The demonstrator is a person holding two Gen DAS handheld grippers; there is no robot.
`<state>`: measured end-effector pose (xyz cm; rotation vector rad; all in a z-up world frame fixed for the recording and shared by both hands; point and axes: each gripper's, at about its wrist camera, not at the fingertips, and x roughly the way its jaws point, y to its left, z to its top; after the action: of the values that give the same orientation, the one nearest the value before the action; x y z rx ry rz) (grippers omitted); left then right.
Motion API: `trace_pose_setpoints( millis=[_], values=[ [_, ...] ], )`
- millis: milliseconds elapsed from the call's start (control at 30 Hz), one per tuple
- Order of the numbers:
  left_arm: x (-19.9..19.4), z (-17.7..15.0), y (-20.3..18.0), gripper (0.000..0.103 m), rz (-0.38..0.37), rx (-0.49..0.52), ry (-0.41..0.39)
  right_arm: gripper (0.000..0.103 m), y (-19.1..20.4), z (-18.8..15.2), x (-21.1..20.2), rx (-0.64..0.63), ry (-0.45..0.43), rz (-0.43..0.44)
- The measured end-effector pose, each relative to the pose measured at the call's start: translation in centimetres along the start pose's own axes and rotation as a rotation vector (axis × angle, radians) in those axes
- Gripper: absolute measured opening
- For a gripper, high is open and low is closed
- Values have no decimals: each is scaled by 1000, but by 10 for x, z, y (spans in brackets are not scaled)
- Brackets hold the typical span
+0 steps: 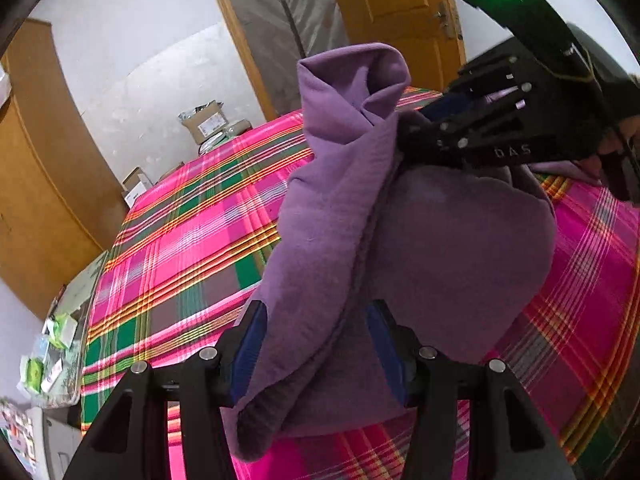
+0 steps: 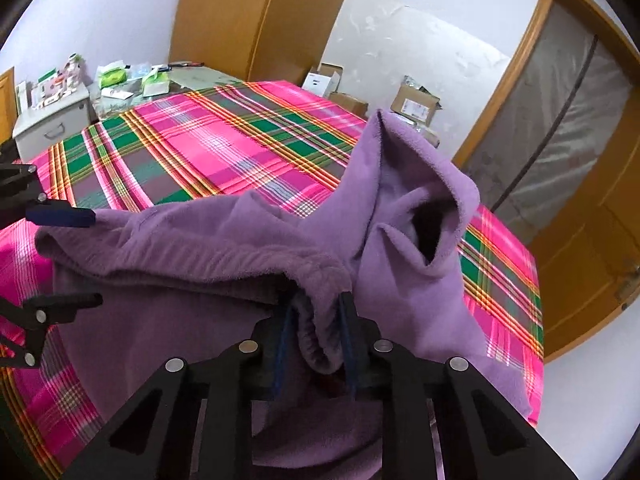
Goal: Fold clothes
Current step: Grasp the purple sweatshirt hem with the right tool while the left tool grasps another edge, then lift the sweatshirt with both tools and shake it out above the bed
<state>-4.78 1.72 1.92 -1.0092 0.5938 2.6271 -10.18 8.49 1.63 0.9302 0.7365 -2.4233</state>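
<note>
With your left gripper (image 1: 316,344) and right gripper (image 2: 316,332) each pinching the ribbed edge of the purple garment (image 2: 224,248) that sags between them above the plaid bedspread (image 2: 224,140), draw them apart evenly before lowering.

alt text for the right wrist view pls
The right gripper is shut on a bunched edge of a purple garment, held above a bed with a pink and green plaid cover. The left gripper reaches in from the left edge, at the garment's other end. Wardrobe, boxes and door behind.
</note>
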Motion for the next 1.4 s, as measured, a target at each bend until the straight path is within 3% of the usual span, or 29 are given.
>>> trace_pose_setpoints(
  millis=[267,400,467,600,833,1033,1167,1400],
  values=[
    [17,5,-12,52,77,80,10,21,-1,3,-1,4,-14,-3],
    [22,9,3,42,39,6,16,22,-1,1,-3,-31,-10,6],
    [21,11,12,40,8,-40,5,27,-1,0,-6,-48,-15,10],
    [14,13,27,32,17,-80,-27,36,4,-3,-8,-102,3,28],
    [10,16,50,32,29,-137,-40,41,16,-13,-9,-176,50,51],
    [14,17,60,32,9,-168,-41,43,12,-19,-7,-162,79,48],
    [18,14,65,32,-14,-208,-30,43,22,-17,-10,-213,55,50],
    [22,6,59,33,-2,-158,-1,43,33,-16,5,-290,102,4]
  ],
)
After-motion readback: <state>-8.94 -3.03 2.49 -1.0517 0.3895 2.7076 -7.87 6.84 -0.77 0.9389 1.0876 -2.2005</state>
